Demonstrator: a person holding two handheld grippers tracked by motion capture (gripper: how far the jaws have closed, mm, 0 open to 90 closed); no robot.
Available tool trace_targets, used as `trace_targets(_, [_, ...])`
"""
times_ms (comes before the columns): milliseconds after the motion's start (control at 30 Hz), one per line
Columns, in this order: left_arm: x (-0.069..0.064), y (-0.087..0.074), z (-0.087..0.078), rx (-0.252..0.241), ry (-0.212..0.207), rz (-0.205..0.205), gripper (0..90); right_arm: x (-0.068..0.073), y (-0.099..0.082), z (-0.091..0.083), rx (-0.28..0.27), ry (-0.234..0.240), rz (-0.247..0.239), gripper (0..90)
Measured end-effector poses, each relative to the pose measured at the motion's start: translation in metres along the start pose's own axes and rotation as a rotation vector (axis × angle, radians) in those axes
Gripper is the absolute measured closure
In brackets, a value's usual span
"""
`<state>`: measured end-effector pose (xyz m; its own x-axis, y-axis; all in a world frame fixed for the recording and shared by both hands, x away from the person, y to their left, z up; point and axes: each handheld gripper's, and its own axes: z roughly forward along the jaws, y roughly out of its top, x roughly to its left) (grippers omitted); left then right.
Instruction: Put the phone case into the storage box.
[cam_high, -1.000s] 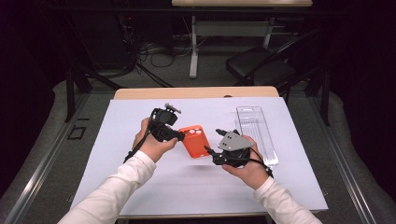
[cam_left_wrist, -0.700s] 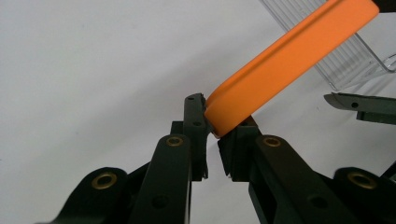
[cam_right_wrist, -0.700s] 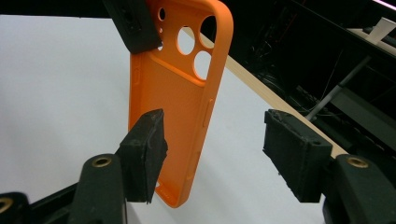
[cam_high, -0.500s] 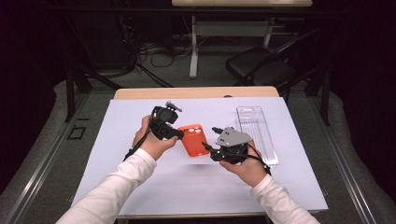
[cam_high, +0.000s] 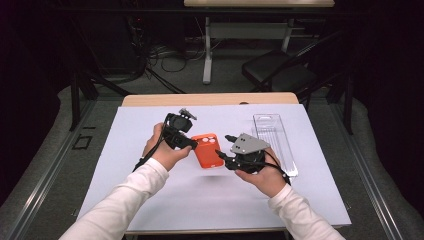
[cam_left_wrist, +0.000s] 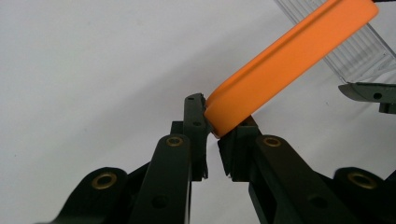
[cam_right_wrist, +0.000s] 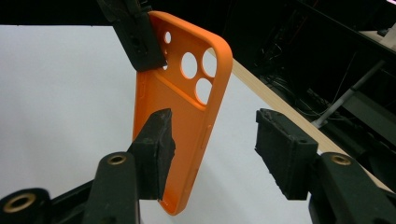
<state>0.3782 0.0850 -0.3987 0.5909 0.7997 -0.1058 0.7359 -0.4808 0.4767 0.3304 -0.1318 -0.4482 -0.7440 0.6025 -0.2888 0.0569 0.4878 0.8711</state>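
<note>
A white sheet (cam_high: 150, 200) covers the desk (cam_high: 210, 99), whose bare wooden edge shows at the far side. To the right of the hands lies a clear plastic package (cam_high: 274, 140), flat on the sheet and untouched; in the left gripper view its ribbed corner (cam_left_wrist: 359, 51) shows behind the case. Beyond the desk stand a dark chair (cam_high: 280, 75) and a white stand's leg (cam_high: 207, 55) among loose cables on the floor. Nothing lies between the two grippers except the case itself.

The orange phone case (cam_high: 207, 150) is held up off the sheet between the two hands, near the middle of the desk. The left gripper (cam_left_wrist: 212, 133) has its jaws closed tight on one corner of the case (cam_left_wrist: 280, 60), which slants up and away from the pads. In the right gripper view the case (cam_right_wrist: 187, 121) stands on edge, camera holes at the top, with the left gripper's jaw clamped at its upper corner. The right gripper (cam_right_wrist: 212, 144) is about half open and its jaws have just been closing; the case's lower part lies between them, against or just beside the left pad, well apart from the right pad, so there is no grip yet
</note>
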Motion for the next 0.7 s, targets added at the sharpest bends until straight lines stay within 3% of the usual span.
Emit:
trace_targets(333, [-0.003,0.003,-0.001,0.01,0.018,0.0,81.4,-0.002,0.006,-0.001,0.02,-0.017,0.02,48.7])
trace_targets(700, [-0.004,0.005,0.001,0.025,0.027,0.004,81.4,-0.001,0.012,-0.001,0.019,-0.04,-0.003,56.3])
